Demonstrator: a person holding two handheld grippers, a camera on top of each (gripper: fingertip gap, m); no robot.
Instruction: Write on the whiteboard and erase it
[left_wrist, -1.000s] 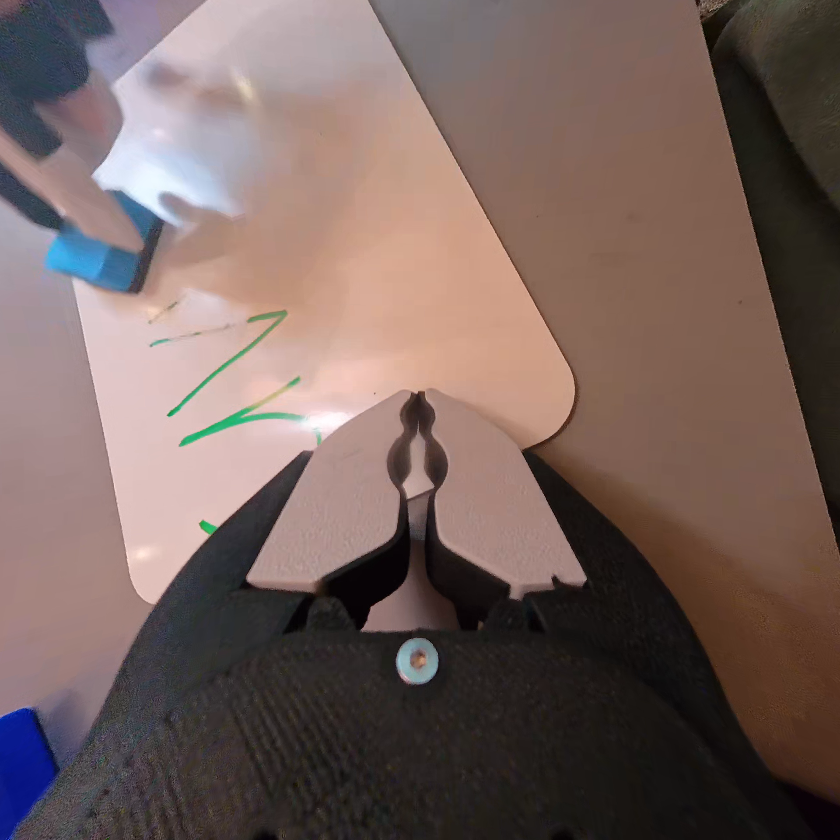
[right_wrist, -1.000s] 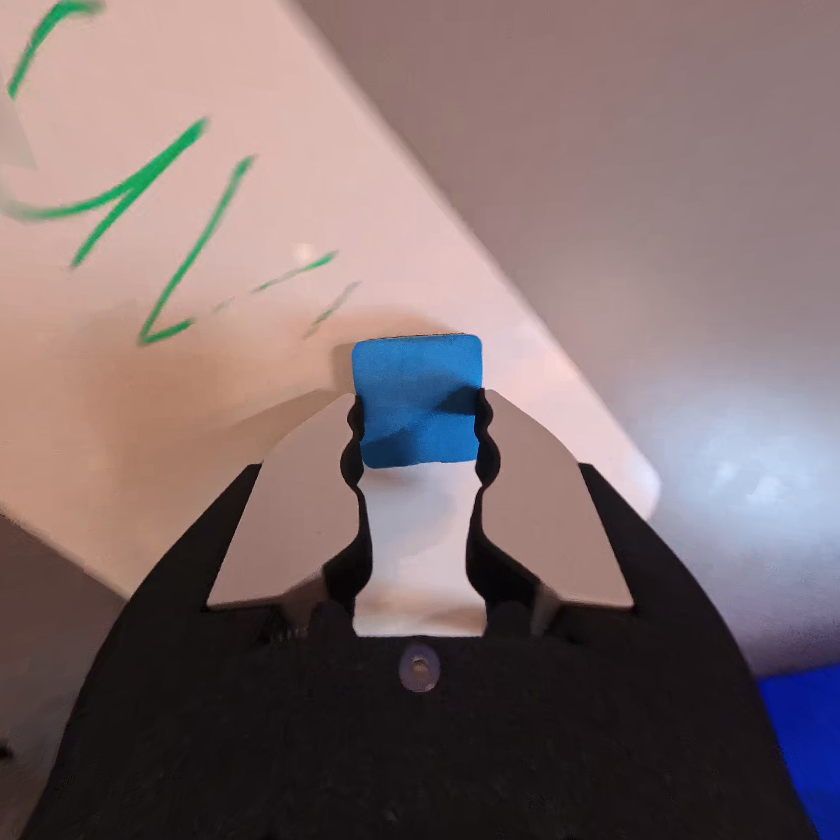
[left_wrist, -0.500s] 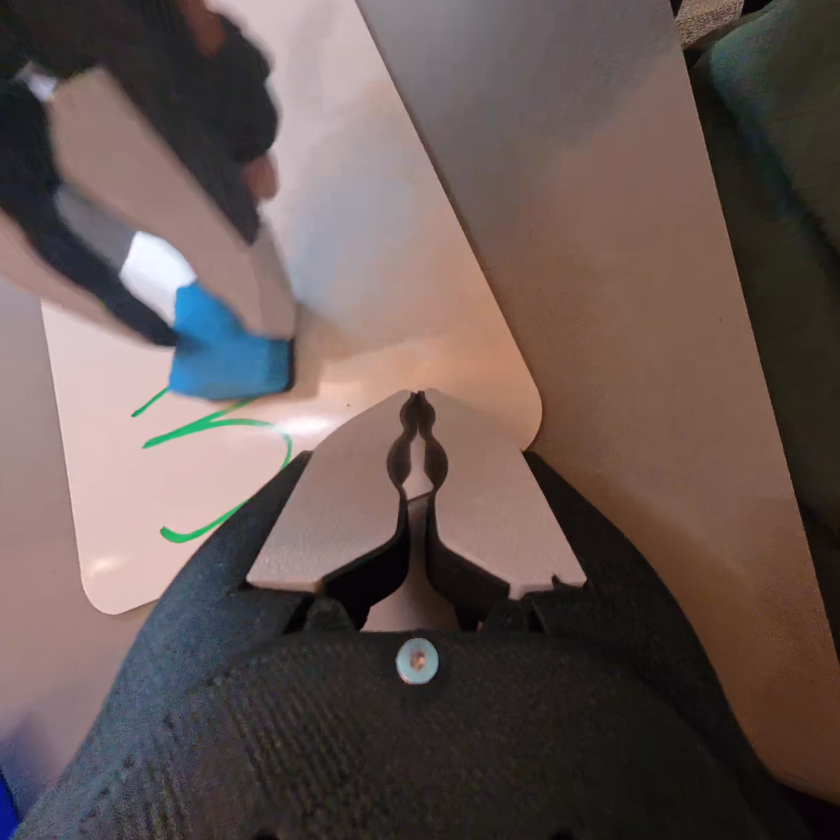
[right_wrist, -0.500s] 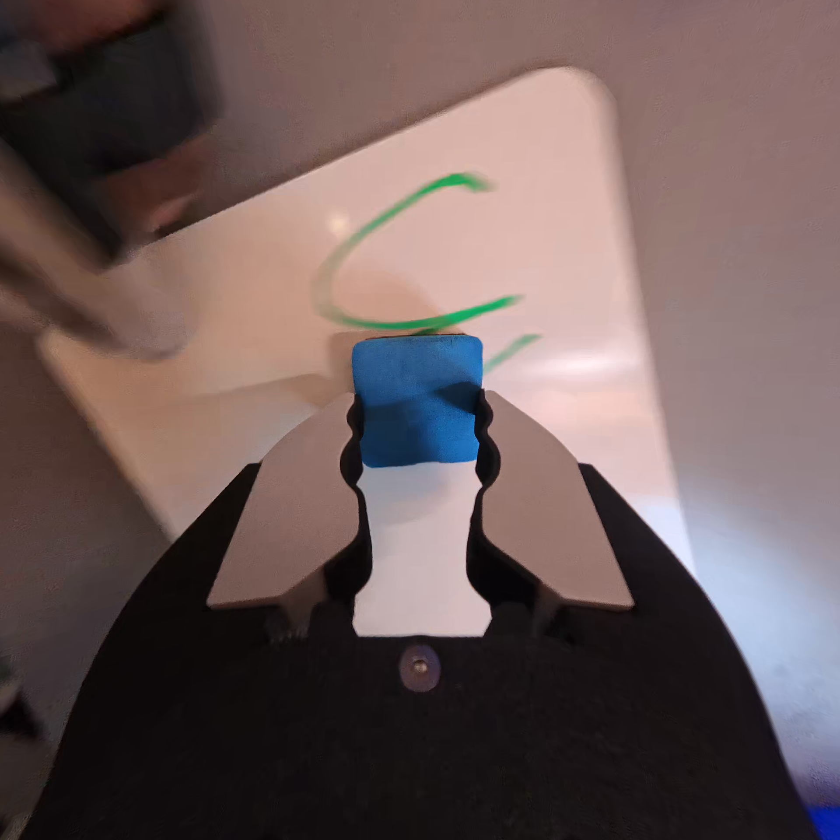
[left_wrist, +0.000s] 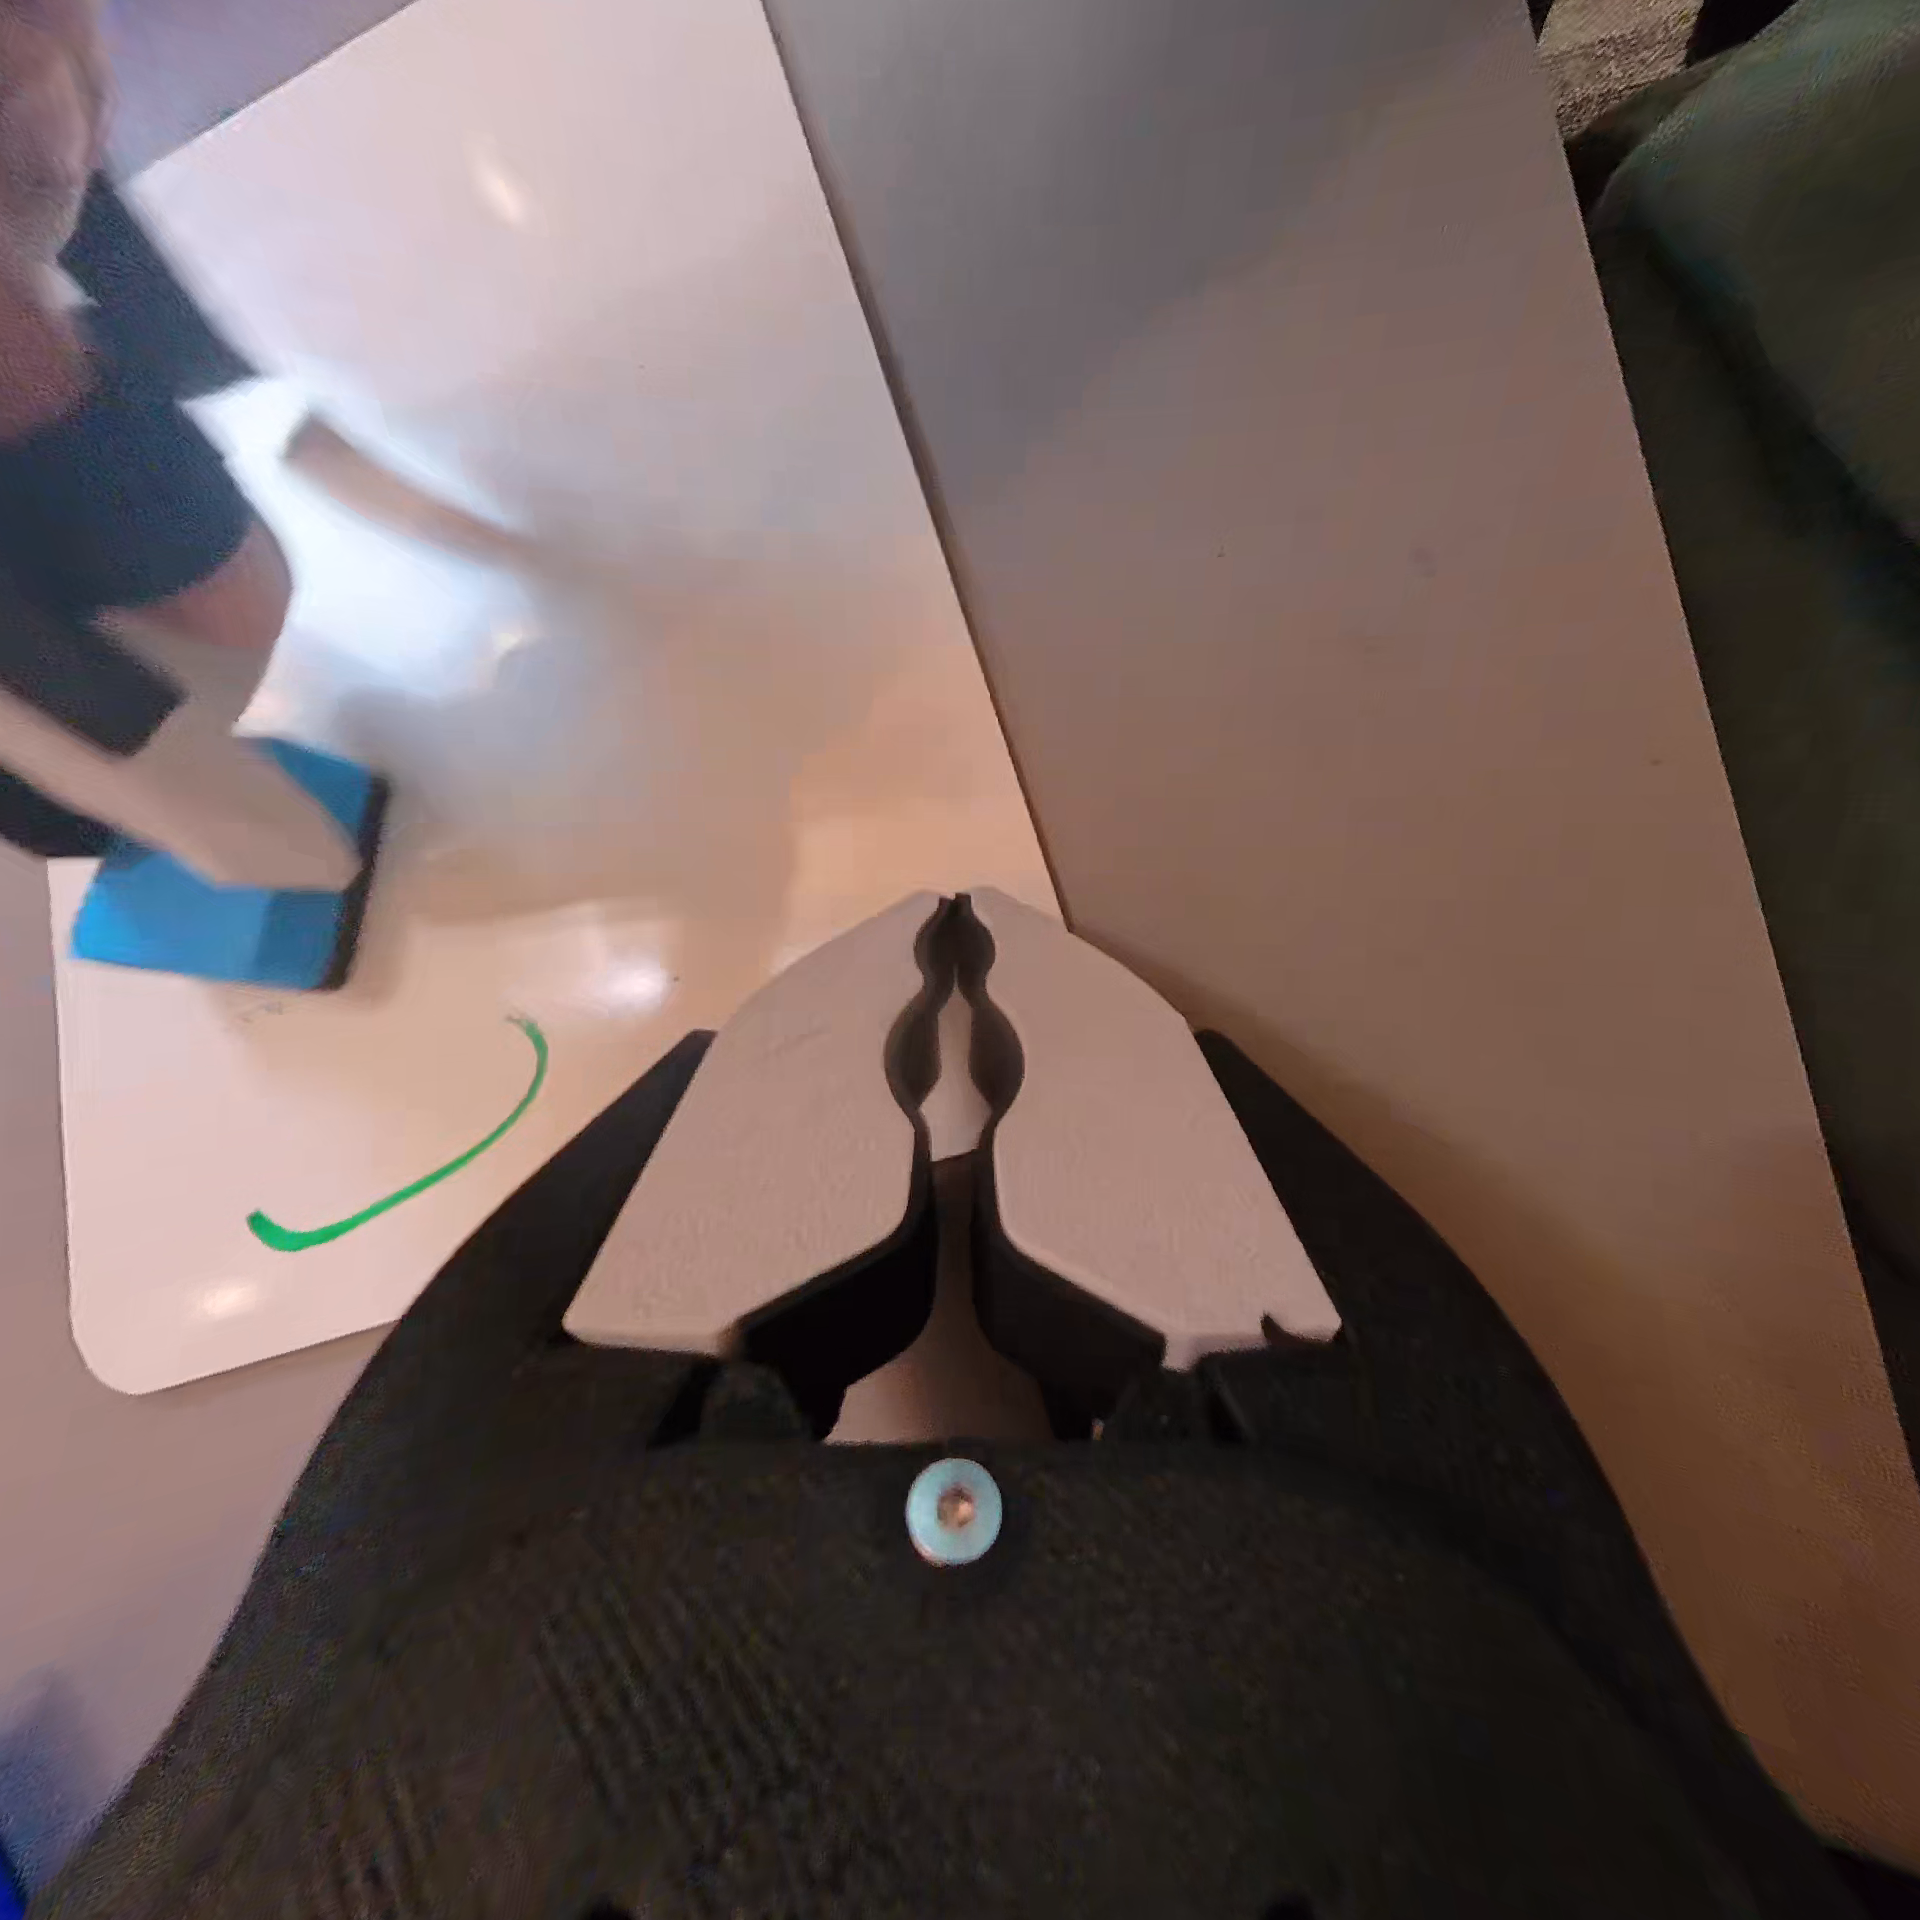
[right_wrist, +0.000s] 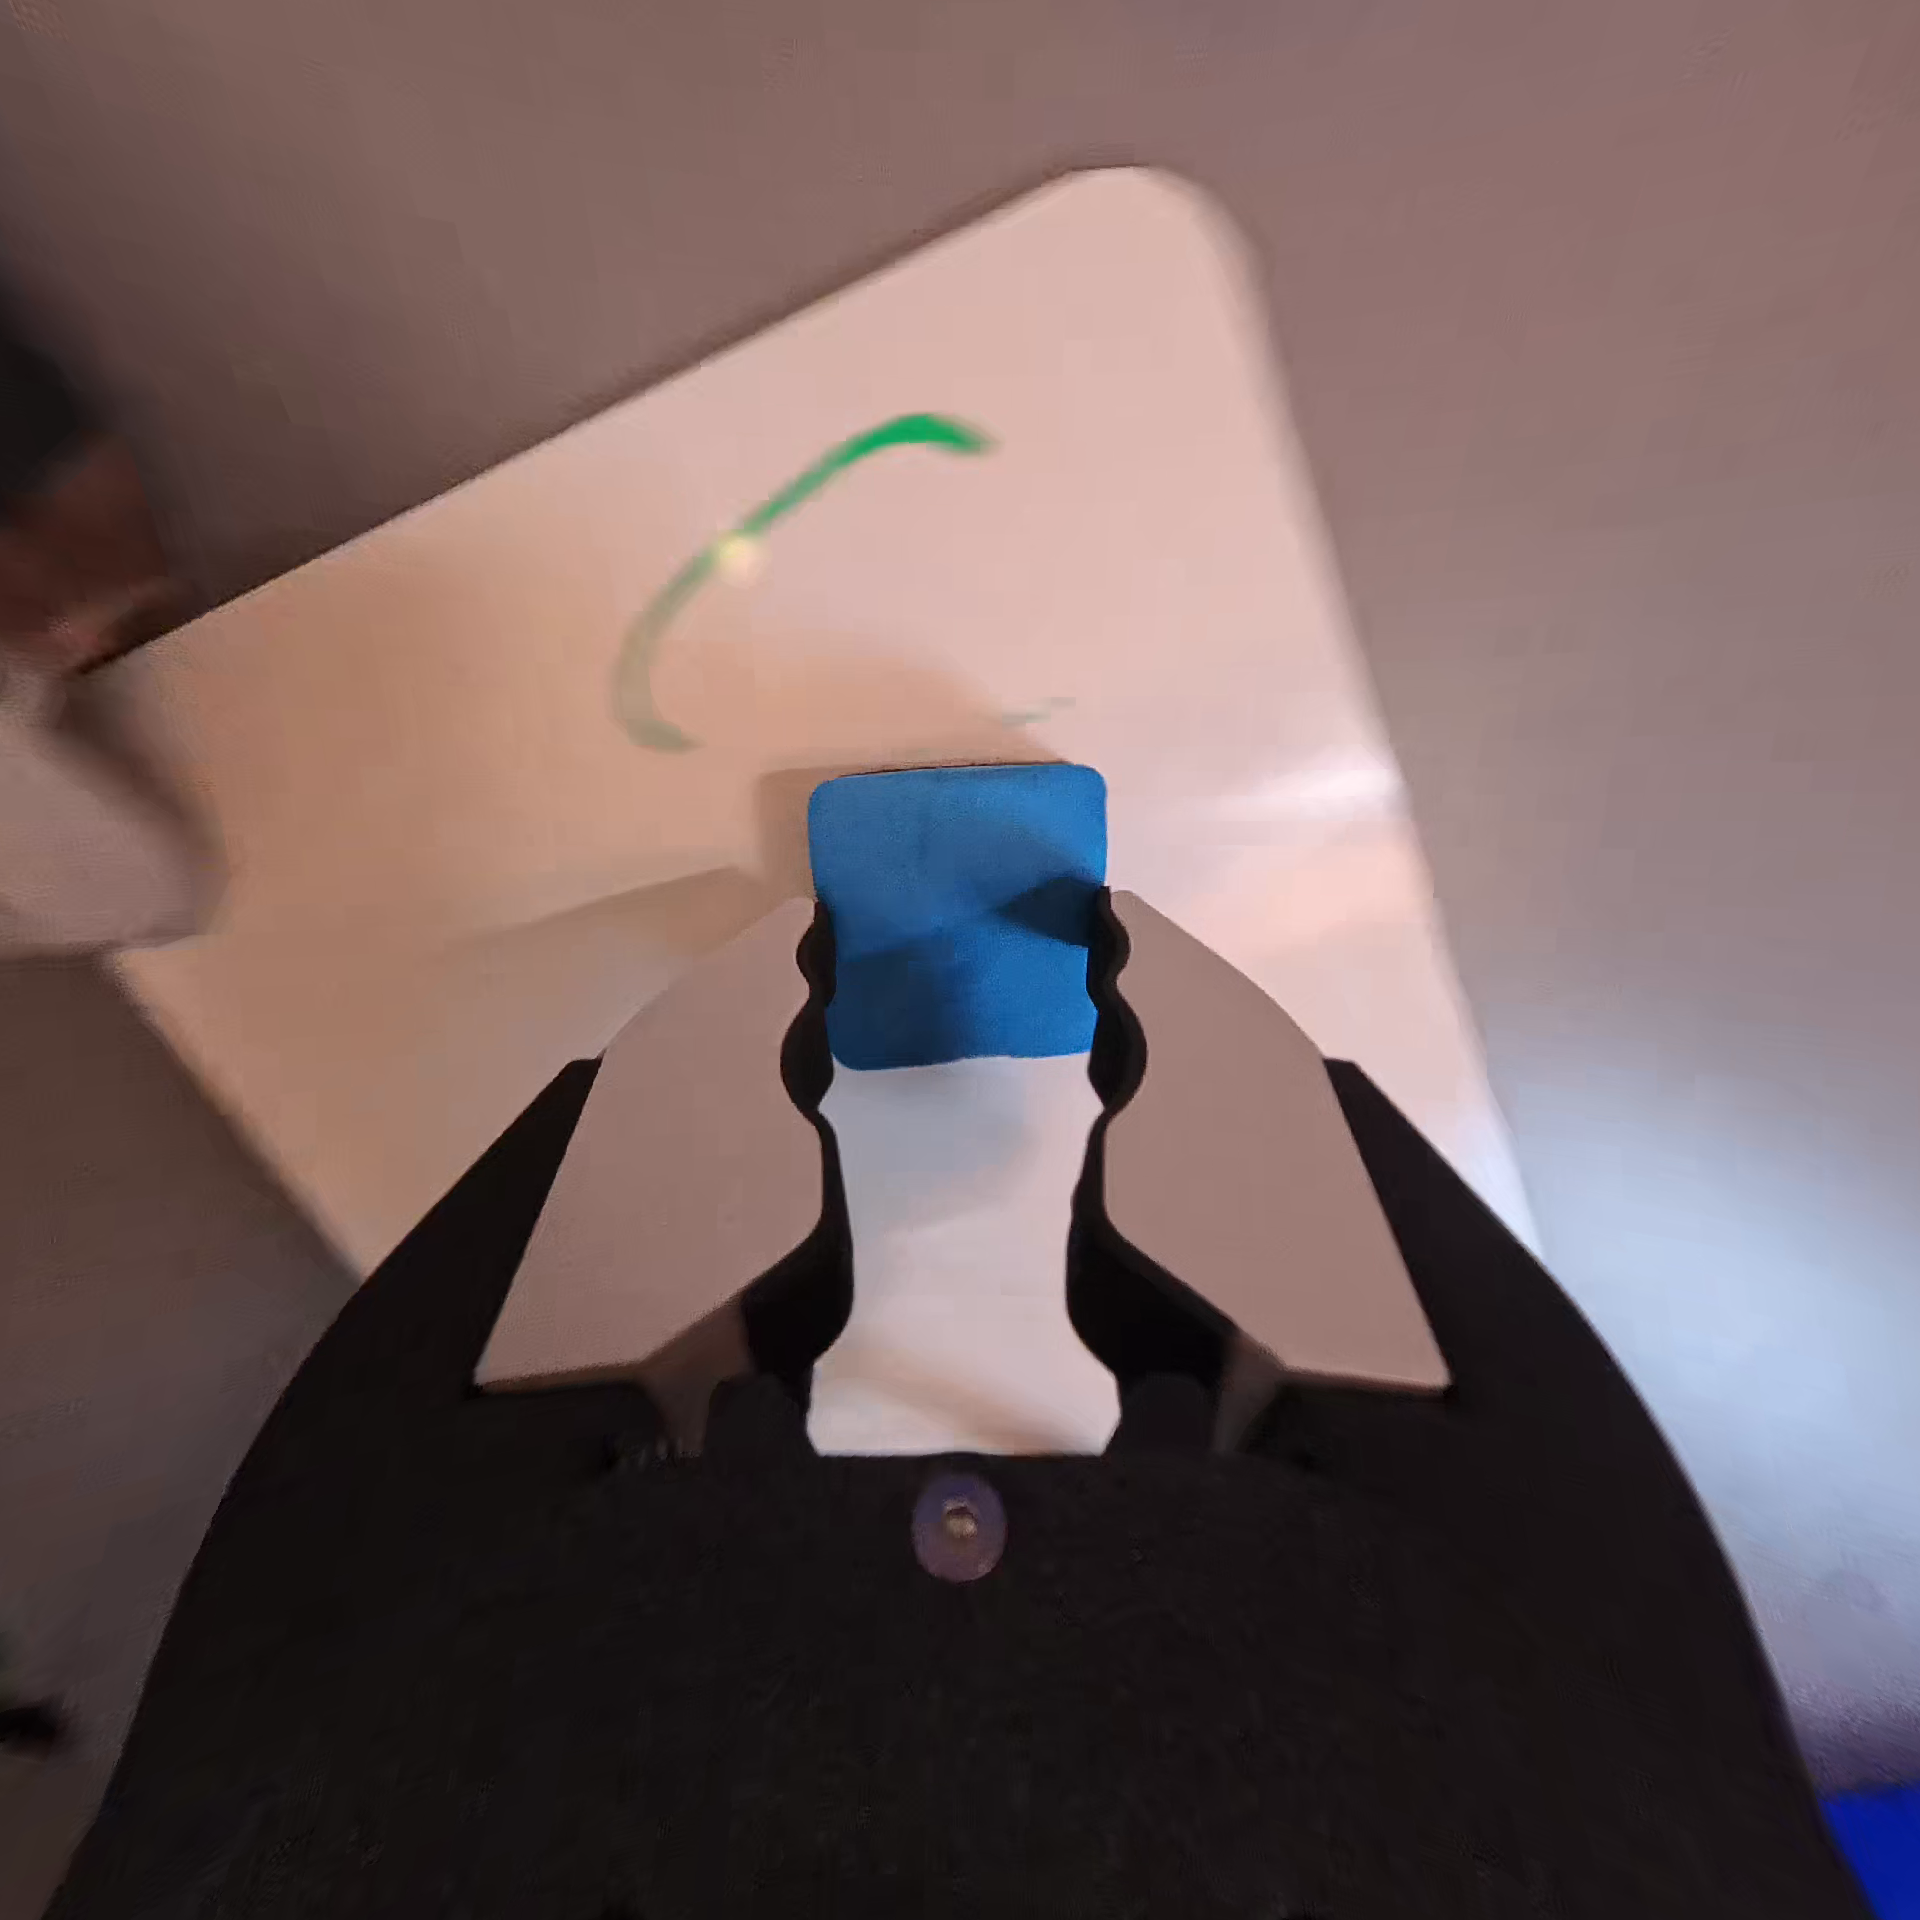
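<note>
A white whiteboard lies flat on a pale table. One curved green marker stroke is left on it near its front corner; it also shows in the right wrist view on the whiteboard. My right gripper is shut on a blue eraser that rests on the board beside the stroke. In the left wrist view the eraser shows blurred at the left. My left gripper is shut and empty, over the board's right edge.
The table's right edge borders dark green fabric. A blue thing shows at the bottom right corner of the right wrist view. A blurred part of the left gripper shows at the left of that view.
The right gripper has swept the eraser across the board toward the left gripper. The zigzag green lines are gone; only one curved stroke is left. The left gripper has stayed shut.
</note>
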